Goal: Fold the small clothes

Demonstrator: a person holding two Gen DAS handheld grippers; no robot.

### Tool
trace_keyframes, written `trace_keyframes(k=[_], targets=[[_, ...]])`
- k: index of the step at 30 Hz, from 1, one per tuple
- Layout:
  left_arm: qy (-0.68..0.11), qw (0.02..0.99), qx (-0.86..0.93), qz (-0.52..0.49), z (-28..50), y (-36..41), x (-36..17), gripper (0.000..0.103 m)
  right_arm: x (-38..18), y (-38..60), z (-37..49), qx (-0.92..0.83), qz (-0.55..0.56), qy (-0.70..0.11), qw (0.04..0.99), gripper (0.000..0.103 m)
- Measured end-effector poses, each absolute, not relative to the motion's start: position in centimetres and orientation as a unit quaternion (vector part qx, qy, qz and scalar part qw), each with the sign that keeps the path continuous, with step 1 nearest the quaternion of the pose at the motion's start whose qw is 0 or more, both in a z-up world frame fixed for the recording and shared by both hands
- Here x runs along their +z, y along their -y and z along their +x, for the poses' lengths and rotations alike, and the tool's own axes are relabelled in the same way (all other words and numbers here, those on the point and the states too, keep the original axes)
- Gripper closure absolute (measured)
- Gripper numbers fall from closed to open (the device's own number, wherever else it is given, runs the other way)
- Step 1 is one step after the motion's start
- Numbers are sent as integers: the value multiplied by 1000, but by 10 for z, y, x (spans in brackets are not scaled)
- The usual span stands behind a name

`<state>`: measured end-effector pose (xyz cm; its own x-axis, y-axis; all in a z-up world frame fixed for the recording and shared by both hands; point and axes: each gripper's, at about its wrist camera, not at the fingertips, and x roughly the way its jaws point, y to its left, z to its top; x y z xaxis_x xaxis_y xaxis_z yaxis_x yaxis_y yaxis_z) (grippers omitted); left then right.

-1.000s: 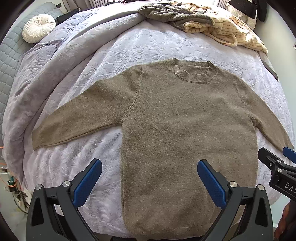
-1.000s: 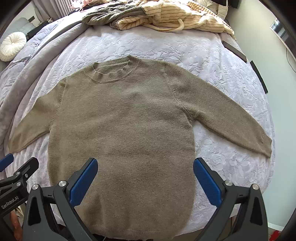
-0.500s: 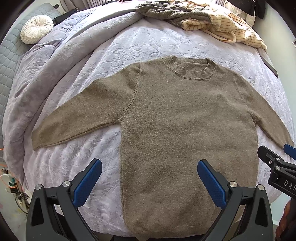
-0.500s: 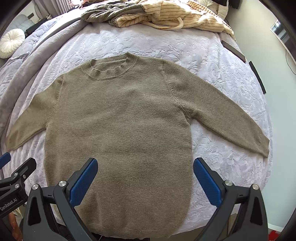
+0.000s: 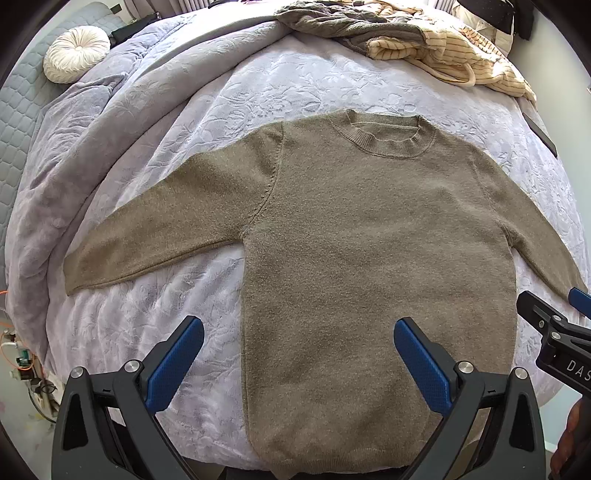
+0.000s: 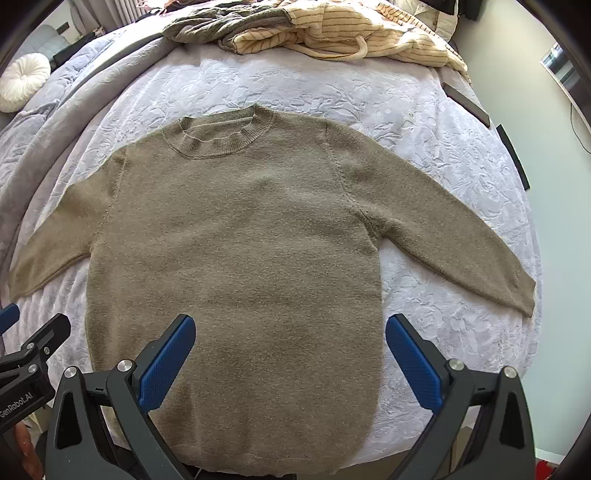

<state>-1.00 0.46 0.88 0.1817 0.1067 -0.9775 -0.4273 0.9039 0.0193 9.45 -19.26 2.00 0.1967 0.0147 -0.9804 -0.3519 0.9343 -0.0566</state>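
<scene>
Sweater (image 5: 369, 258) flat btwn open left hand-held gripper (image 5: 295, 354) fingers.

Olive-brown knitted wool-like sweater (image 5: 369, 240): matt, fuzzy, finely napped, with ribbed knit at collar and hem. Pale lavender bedspread (image 5: 258, 85): soft cloth, quilted with embossed floral relief, faintly sheened on raised parts. Round white pleated cushion (image 5: 75, 53): smooth cloth, gathered to a centre button. Cream striped garment (image 6: 340, 37): soft woven cloth, matt, crumpled. Grey-green crumpled garment (image 5: 332, 18): matt knit. Left gripper (image 5: 295, 365) and right gripper (image 6: 291, 360): black matt plastic frames, blue finely dimpled rubbery pads (image 5: 173, 363), shiny metal screw heads.
</scene>
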Motion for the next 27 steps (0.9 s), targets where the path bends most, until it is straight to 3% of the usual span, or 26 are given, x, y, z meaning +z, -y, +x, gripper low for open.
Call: trace_keyframes(k=[27], targets=[[-615,757,178,-133,-15,-4,10,0,21,194,90,118,-142,-620,763,1]])
